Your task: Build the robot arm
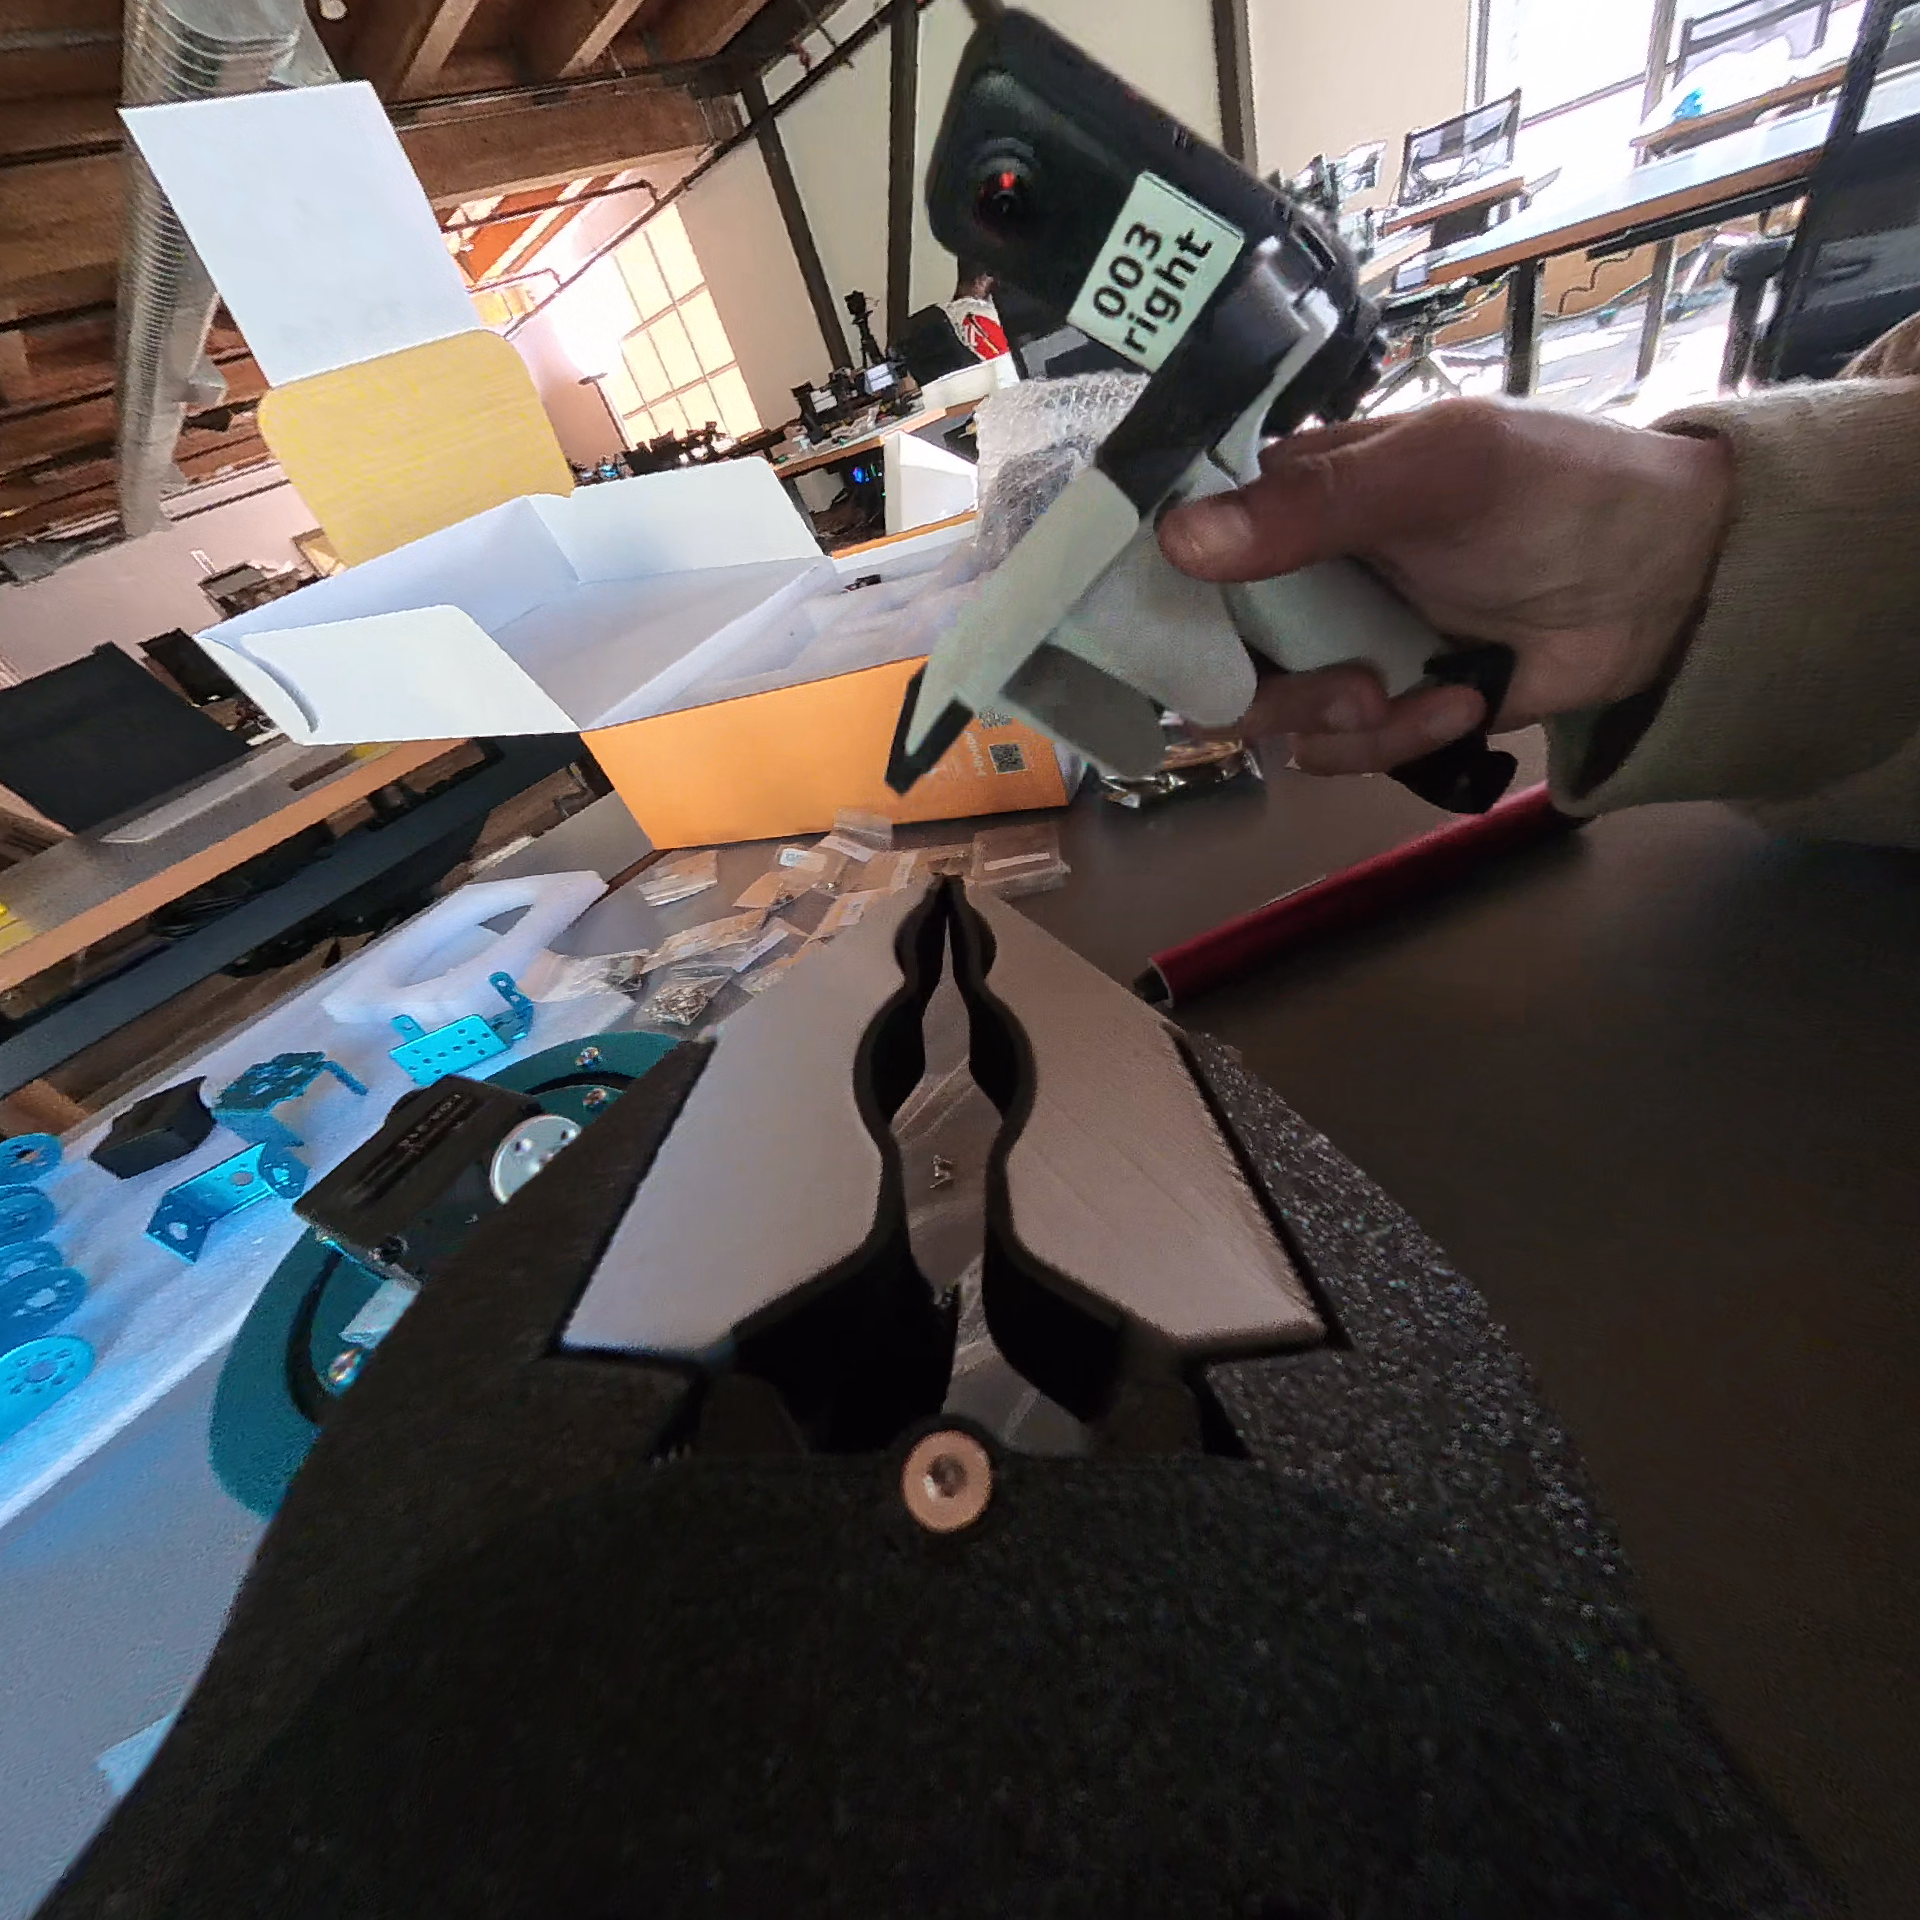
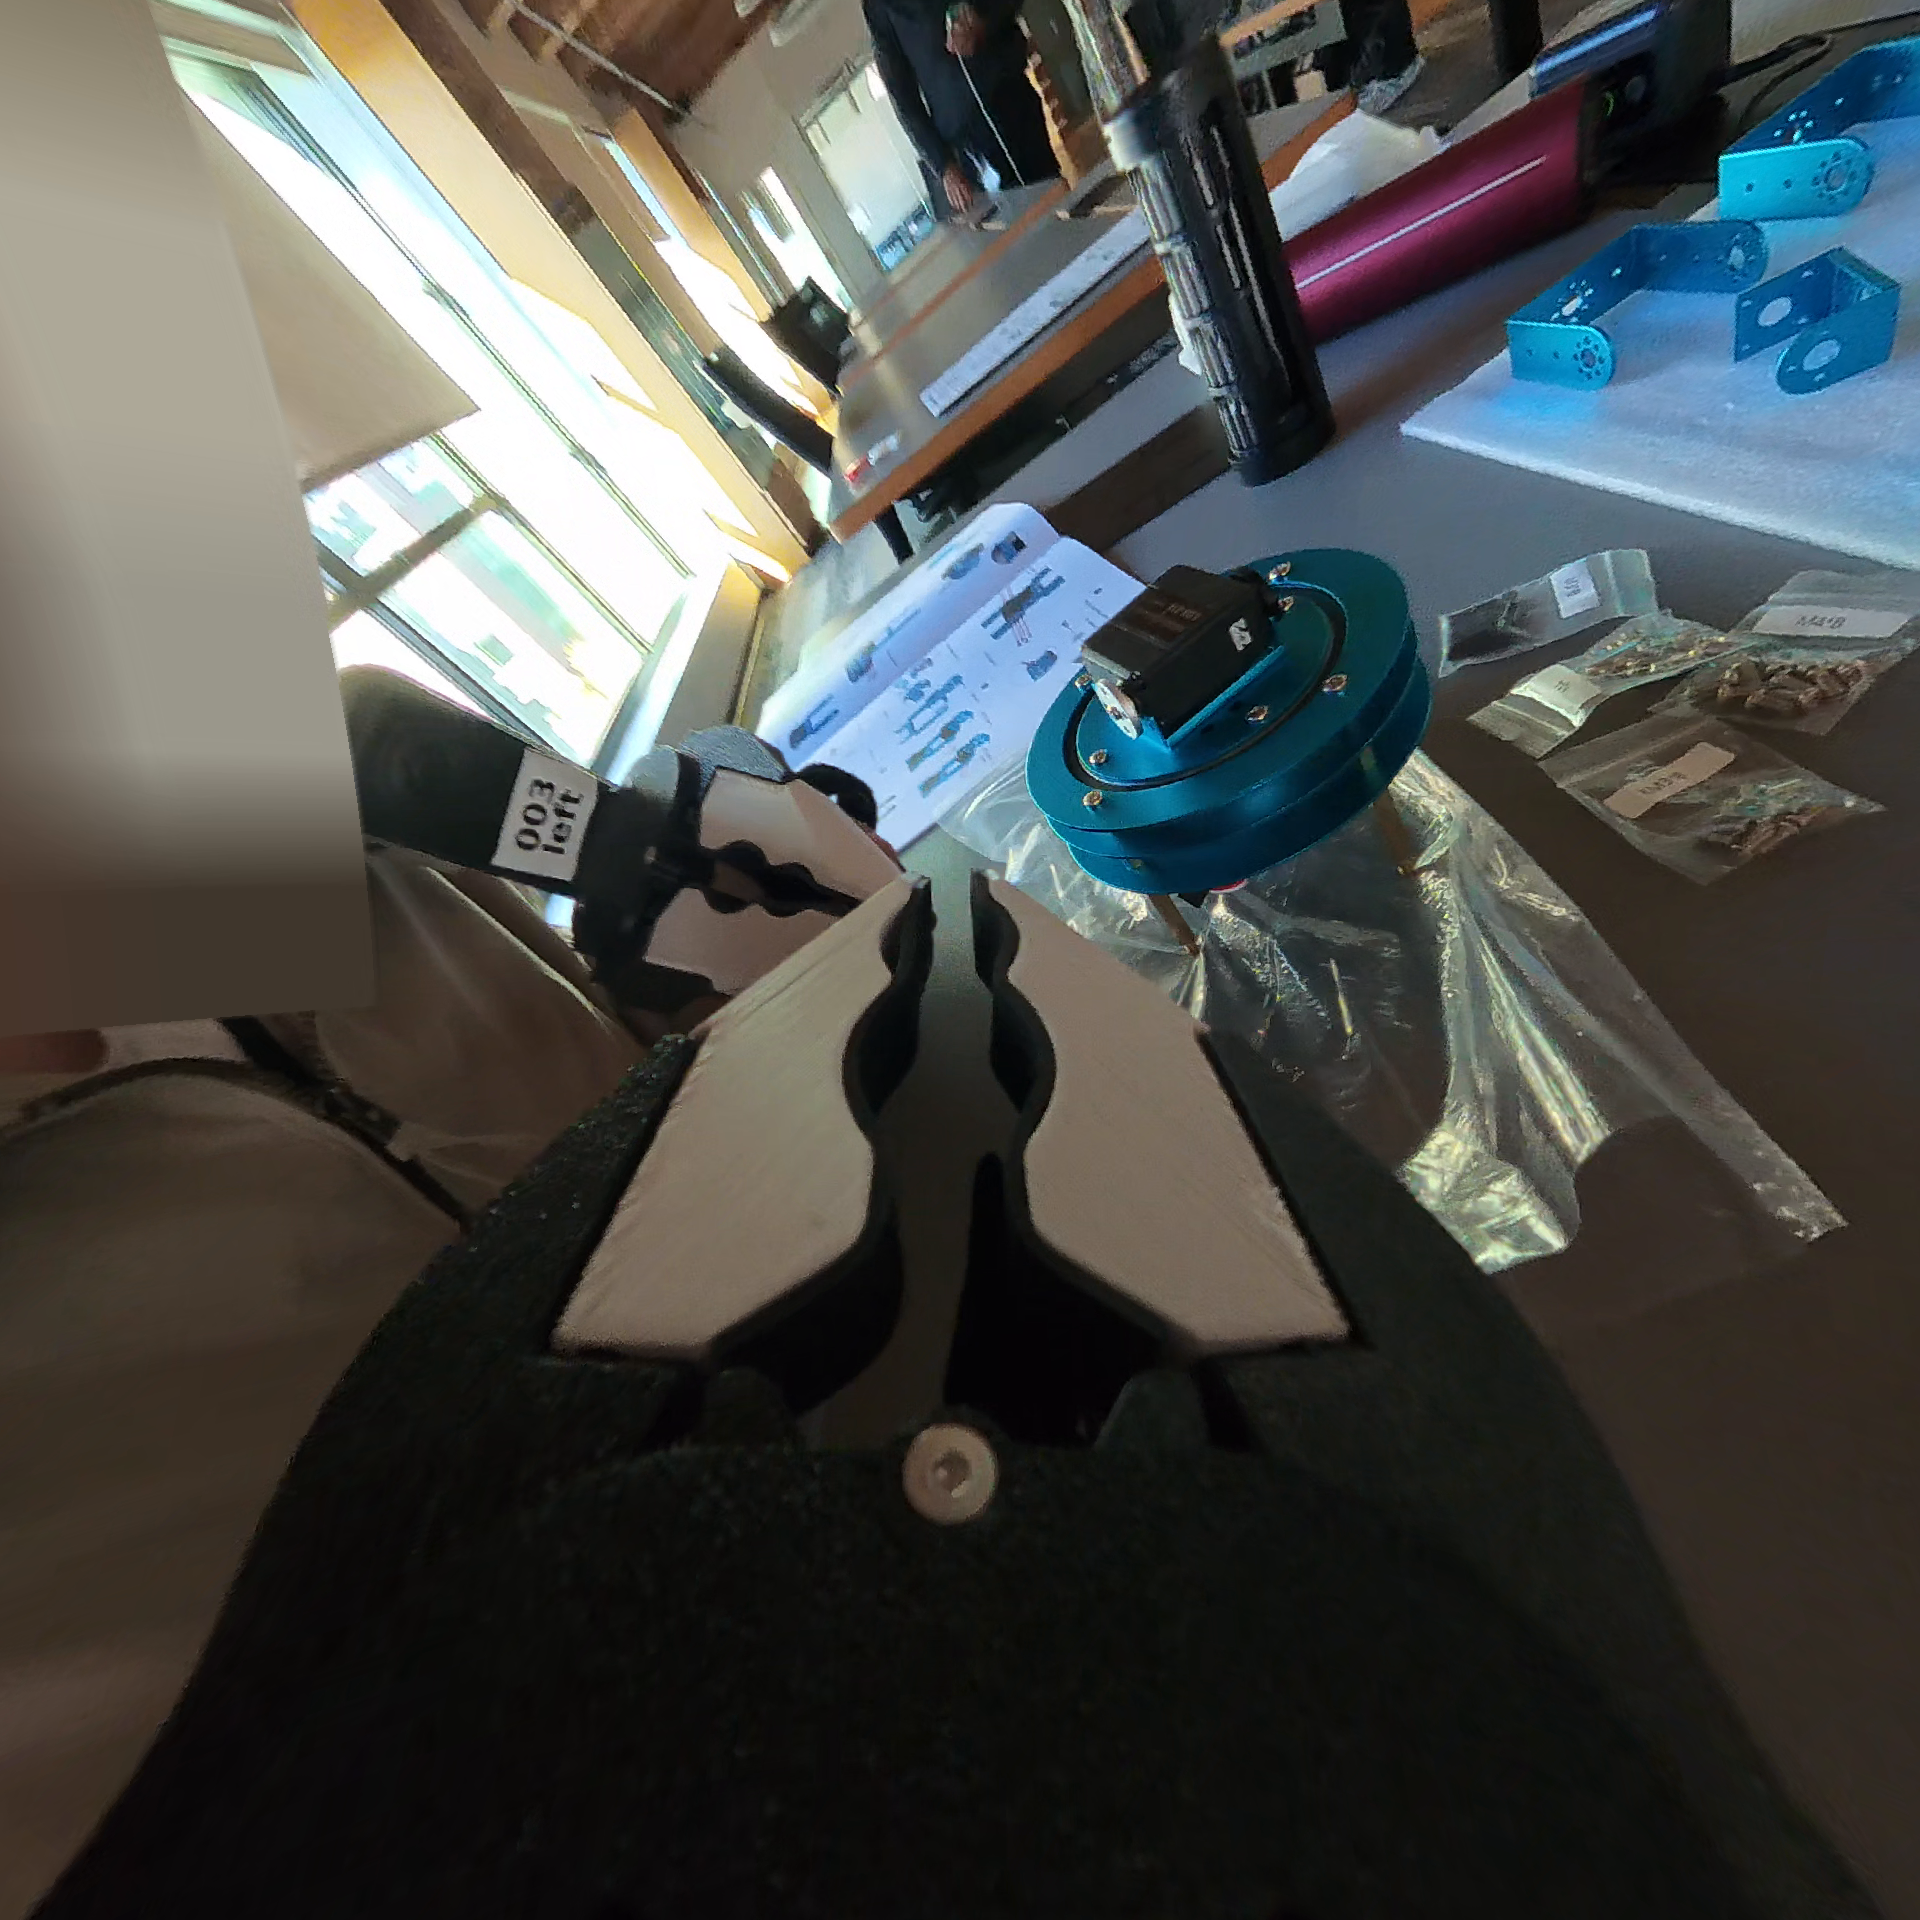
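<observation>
My left gripper (image 1: 948, 890) is shut with its tips touching, low over the dark table (image 1: 1558, 1143). Nothing shows between the fingers. A small loose screw (image 1: 943, 1169) lies under it. A teal round base (image 2: 1216, 769) with a black servo (image 2: 1174, 649) on top stands on thin legs over a clear plastic bag (image 2: 1475, 1039); the servo also shows in the left wrist view (image 1: 416, 1174), just left of my left gripper. A hand holds my right gripper (image 2: 951, 883) above the table, tilted. Its tips are a narrow slit apart and hold nothing I can see. It also shows in the left wrist view (image 1: 914, 753).
Small bags of screws (image 2: 1714, 790) lie on the table. Blue metal brackets (image 2: 1766, 312) rest on white foam (image 2: 1714, 468). An open orange box (image 1: 810, 769) stands behind. A red tube (image 1: 1351, 904), a black cylinder (image 2: 1236, 291) and an open booklet (image 2: 935, 665) are nearby. The tips of both grippers are at nearly the same place.
</observation>
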Motion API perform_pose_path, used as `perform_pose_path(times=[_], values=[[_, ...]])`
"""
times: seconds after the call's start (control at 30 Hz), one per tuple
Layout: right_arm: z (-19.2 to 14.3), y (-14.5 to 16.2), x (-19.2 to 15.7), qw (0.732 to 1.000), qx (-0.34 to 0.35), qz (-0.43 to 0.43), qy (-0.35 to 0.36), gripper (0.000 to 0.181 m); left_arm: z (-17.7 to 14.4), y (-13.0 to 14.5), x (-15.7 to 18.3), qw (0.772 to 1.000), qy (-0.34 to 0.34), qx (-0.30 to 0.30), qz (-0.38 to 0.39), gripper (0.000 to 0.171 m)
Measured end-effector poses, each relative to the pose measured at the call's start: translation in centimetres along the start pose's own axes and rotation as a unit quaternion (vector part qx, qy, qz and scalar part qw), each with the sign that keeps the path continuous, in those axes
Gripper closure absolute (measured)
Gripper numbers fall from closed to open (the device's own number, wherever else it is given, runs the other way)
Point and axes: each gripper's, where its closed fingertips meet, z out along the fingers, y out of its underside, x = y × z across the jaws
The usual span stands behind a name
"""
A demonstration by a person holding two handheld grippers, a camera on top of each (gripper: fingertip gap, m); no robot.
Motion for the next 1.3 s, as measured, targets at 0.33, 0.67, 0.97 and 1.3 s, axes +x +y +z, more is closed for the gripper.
perform_pose_path(times=[0.33,0.67,0.97,1.3], values=[[-2.0,6.9,6.9,0.946,-0.221,-0.121,0.203,0.174,-1.0,5.1,-3.6,0.987,-0.05,-0.14,-0.062,0.171],[-5.7,8.3,5.5,0.925,-0.251,-0.127,0.256,0.151,-2.3,7.2,-2.6,0.972,-0.023,-0.197,-0.129,0.156],[-9.3,13.0,4.3,0.905,-0.195,-0.135,0.352,0.132,0.1,6.0,1.4,0.971,0.062,-0.205,-0.102,0.153],[-10.3,15.3,4.6,0.905,-0.204,-0.141,0.345,0.163,5.9,5.4,9.6,0.929,0.216,-0.259,0.151,0.124]])
